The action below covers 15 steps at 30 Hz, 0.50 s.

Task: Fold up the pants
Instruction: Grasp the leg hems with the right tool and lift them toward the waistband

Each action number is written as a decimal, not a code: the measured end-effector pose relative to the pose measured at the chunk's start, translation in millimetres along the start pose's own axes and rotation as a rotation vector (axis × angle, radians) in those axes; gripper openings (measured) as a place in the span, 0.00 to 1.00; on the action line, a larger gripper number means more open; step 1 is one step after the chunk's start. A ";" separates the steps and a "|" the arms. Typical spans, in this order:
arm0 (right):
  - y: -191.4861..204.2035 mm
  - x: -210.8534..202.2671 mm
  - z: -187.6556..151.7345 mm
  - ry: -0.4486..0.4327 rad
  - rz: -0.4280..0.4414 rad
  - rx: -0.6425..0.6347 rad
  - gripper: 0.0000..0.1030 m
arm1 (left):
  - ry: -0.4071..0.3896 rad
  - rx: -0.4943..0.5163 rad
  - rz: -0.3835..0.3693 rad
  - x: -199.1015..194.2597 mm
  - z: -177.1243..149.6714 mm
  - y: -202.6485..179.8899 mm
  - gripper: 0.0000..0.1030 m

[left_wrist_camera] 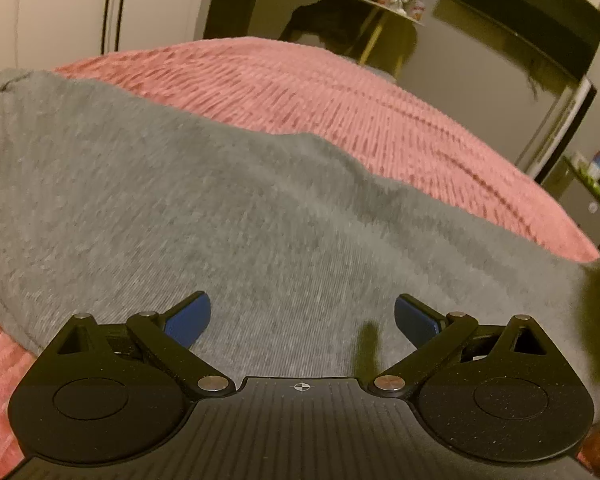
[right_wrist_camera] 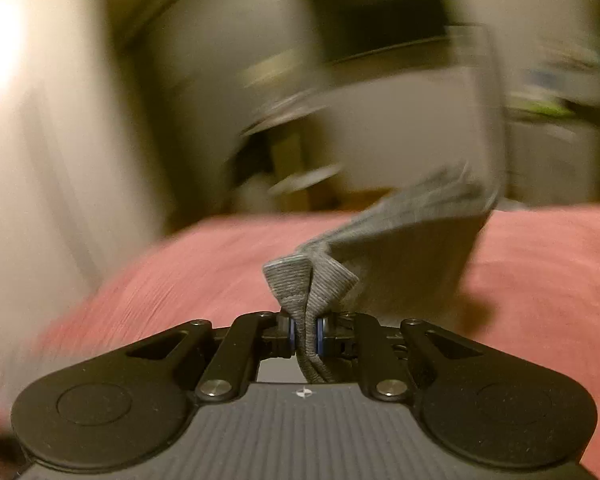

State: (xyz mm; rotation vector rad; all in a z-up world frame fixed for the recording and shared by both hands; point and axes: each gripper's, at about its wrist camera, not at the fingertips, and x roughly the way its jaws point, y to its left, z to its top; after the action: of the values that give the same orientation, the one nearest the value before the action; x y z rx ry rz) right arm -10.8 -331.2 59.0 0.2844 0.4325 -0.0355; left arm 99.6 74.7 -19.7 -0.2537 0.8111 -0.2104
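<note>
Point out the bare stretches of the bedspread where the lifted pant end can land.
Free: the pink bedspread beyond the grey pants, up to the far edge. In the right wrist view, bare pink on both sides of the cloth pinched in the right gripper. Crowded: pants fill the space under the open left gripper.

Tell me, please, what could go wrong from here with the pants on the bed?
1. The right gripper pinches only a narrow bunched edge of the grey pants; a quick pull could slip it free.
2. The left gripper is open above the cloth, pinning nothing, so the whole garment may drag across the pink bedspread rather than fold.
3. The lifted part looks twisted and may land creased.
</note>
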 end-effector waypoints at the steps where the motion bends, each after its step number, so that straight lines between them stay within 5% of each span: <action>1: 29.3 10.3 -12.8 0.045 0.046 -0.082 0.09 | -0.004 -0.011 -0.008 -1.5 0.1 2.0 0.98; 4: 91.3 46.2 -66.8 0.229 0.138 -0.224 0.11 | -0.006 -0.023 -0.026 -3.7 0.1 6.2 0.98; 7: 115.1 76.7 -107.5 0.442 0.138 -0.237 0.24 | -0.004 -0.024 -0.039 -4.1 -0.1 7.5 0.98; 10: 106.3 67.7 -93.9 0.414 0.199 -0.132 0.54 | -0.001 -0.027 -0.053 -3.8 0.7 8.2 0.98; 15: 38.1 31.4 -67.5 0.289 0.161 0.229 0.55 | 0.005 -0.047 -0.110 -4.7 3.8 5.2 0.98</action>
State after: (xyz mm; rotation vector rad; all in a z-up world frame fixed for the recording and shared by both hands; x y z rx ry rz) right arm -6.3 -275.0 -2.8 0.5528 0.6930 0.1153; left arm 99.7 81.6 -15.5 -0.3427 0.8087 -0.2958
